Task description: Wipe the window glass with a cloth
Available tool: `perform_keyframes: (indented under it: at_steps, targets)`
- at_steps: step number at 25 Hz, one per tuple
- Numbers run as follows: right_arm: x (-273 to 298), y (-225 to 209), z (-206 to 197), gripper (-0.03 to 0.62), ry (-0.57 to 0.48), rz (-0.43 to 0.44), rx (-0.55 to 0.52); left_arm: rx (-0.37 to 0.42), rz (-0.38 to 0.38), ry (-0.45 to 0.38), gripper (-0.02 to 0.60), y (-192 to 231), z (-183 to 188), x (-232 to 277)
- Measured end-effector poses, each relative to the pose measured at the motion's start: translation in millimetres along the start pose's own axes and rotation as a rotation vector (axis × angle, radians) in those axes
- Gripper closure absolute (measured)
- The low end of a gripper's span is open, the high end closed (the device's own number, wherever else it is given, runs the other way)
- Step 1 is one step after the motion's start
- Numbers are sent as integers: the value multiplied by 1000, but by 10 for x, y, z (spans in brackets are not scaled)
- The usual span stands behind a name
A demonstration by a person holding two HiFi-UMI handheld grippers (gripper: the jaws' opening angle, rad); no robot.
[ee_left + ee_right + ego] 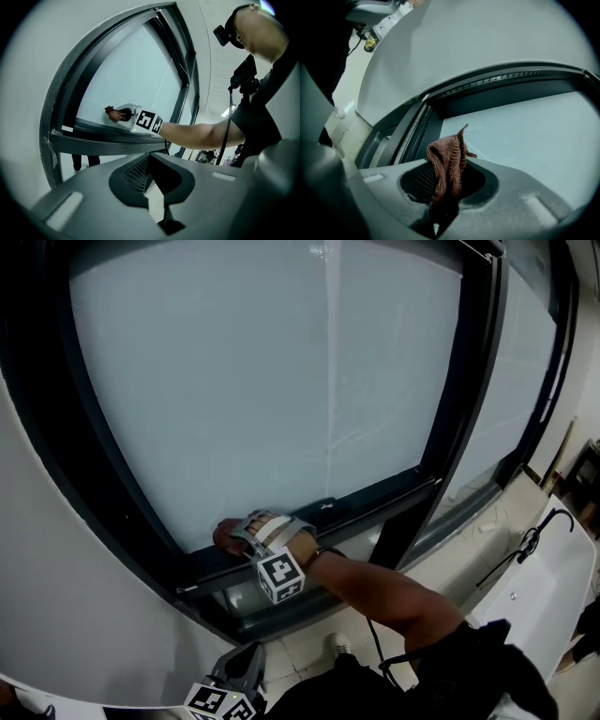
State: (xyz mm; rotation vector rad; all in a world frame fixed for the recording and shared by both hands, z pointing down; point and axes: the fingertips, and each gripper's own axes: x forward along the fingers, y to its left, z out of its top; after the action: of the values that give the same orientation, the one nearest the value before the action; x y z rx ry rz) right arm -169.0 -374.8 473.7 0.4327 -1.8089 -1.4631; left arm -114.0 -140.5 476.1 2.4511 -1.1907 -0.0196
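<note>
The window glass (281, 381) is a large pale pane in a dark frame (441, 427). My right gripper (234, 532) is at the pane's lower left corner, just above the bottom rail. It is shut on a brown knitted cloth (447, 164), which sticks up from between the jaws close to the glass (525, 136). From the left gripper view the cloth (112, 113) shows against the pane beside the marker cube (149, 122). My left gripper (246, 662) hangs low near the person's body, away from the window, its jaws together on nothing (157, 197).
The bottom rail (309, 521) and a ledge run under the pane. A white wall (56, 596) curves at the left. A second pane (516, 381) lies to the right. A white fixture with a black hook (548, 540) stands at the lower right.
</note>
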Motion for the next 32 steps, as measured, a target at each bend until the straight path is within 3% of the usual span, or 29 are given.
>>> perform_keyframes:
  at_steps: [4, 11, 15, 22, 32]
  targets:
    - [-433, -706, -73, 522, -9, -156, 22, -2, -11, 4, 565, -16, -20, 19]
    - [-1262, -2536, -411, 520, 69, -520, -48, -16, 2, -8, 565, 33, 10, -1]
    - [-1488, -3134, -630, 520, 133, -606, -107, -21, 9, -21, 565, 46, 23, -4]
    - [-1343, -3110, -632, 520, 122, -624, -129, -21, 12, -39, 565, 85, 68, 38]
    - [-1052, -2240, -649, 520, 89, -516, -57, -44, -14, -1, 565, -34, -61, 104]
